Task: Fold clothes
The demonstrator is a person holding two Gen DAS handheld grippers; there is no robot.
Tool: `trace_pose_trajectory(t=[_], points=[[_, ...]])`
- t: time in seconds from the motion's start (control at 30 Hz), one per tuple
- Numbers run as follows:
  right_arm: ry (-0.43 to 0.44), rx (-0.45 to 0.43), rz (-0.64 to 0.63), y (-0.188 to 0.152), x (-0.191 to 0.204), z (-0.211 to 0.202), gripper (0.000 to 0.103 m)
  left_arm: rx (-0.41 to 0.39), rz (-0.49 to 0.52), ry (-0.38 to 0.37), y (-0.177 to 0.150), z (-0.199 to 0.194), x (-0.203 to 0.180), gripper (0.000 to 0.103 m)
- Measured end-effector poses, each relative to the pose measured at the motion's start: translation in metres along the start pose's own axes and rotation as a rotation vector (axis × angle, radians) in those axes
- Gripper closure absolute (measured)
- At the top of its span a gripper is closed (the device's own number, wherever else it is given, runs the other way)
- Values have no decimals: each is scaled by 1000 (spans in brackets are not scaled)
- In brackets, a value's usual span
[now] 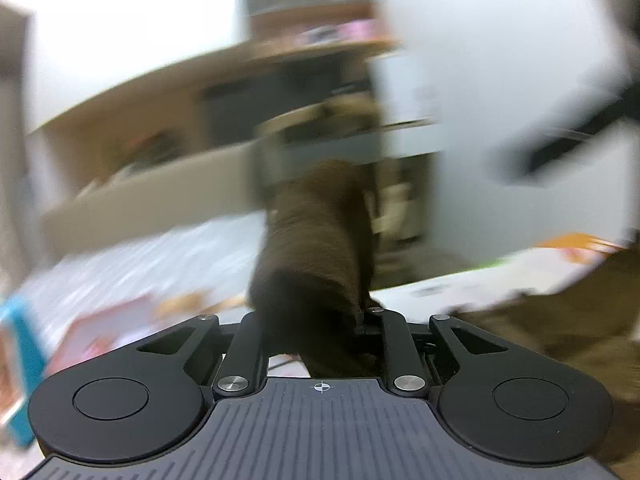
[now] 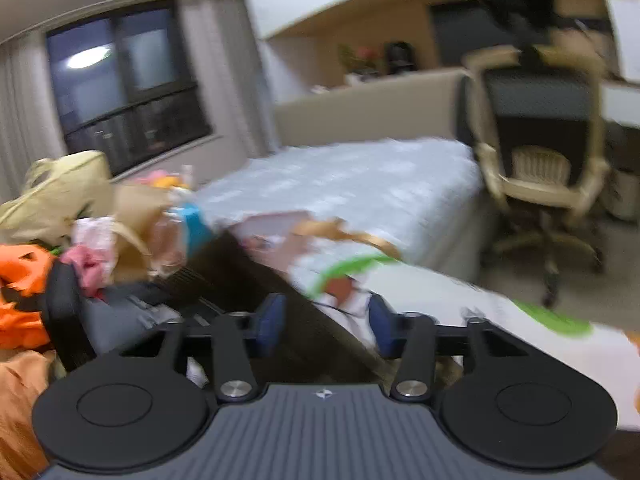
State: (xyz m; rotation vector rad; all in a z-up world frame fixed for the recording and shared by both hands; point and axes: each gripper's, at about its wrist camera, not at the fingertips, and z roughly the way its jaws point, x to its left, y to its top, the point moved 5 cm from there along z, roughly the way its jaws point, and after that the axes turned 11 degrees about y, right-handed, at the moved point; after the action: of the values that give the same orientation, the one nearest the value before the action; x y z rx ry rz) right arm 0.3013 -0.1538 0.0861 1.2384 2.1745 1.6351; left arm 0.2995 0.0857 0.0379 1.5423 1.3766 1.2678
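- Left gripper point(image 1: 316, 320) is clamped on a brown garment point(image 1: 316, 248), which bunches up between the jaws and covers the fingers. More brown cloth lies low at the right edge.
- Right gripper point(image 2: 326, 324) has its blue pads point(image 2: 270, 322) apart, nothing between them.
- Behind: a bed point(image 2: 360, 188), an office chair point(image 2: 536, 160), and a heap of clothes point(image 2: 52, 216) on the left. Everything's pretty blurry.

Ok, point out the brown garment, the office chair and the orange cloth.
brown garment point(image 1: 316, 248), left wrist view, middle of the hanging fabric.
office chair point(image 2: 540, 168), right wrist view, seat cushion.
orange cloth point(image 2: 20, 276), right wrist view, its bunched folds.
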Motion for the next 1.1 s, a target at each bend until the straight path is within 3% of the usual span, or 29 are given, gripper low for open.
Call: trace_pose_trajectory(t=[0.17, 0.23, 0.33, 0.43, 0.47, 0.6, 0.73, 0.83, 0.93, 1.0, 1.07, 1.1], points=[[-137, 128, 116, -52, -75, 29, 54, 229, -187, 195, -69, 28, 90, 83], [-251, 202, 68, -77, -99, 44, 54, 324, -260, 222, -99, 31, 112, 80], [-422, 283, 11, -101, -135, 49, 49, 453, -423, 211, -133, 27, 144, 59], [-421, 235, 100, -94, -148, 31, 51, 563, -565, 138, -143, 9, 163, 34], [-366, 215, 130, -89, -144, 27, 51, 580, -593, 106, -143, 2, 167, 21], [-125, 165, 176, -60, -108, 46, 49, 545, -559, 27, -123, -32, 168, 11], [83, 159, 338, -44, -94, 106, 49, 420, -506, -6, -89, -50, 156, 8], [53, 209, 464, -50, -107, 150, 49, 321, -504, -87, -64, -51, 145, 5], [62, 241, 520, -47, -109, 179, 48, 307, -543, -195, -48, -37, 135, 3], [65, 137, 462, -26, -104, 181, 48, 319, -597, -261, -43, -15, 126, 3], [5, 5, 342, -3, -102, 181, 48, 333, -651, -321, -39, 8, 115, 3], [-8, -3, 317, 0, -101, 183, 48, 340, -675, -341, -38, 22, 109, 3]])
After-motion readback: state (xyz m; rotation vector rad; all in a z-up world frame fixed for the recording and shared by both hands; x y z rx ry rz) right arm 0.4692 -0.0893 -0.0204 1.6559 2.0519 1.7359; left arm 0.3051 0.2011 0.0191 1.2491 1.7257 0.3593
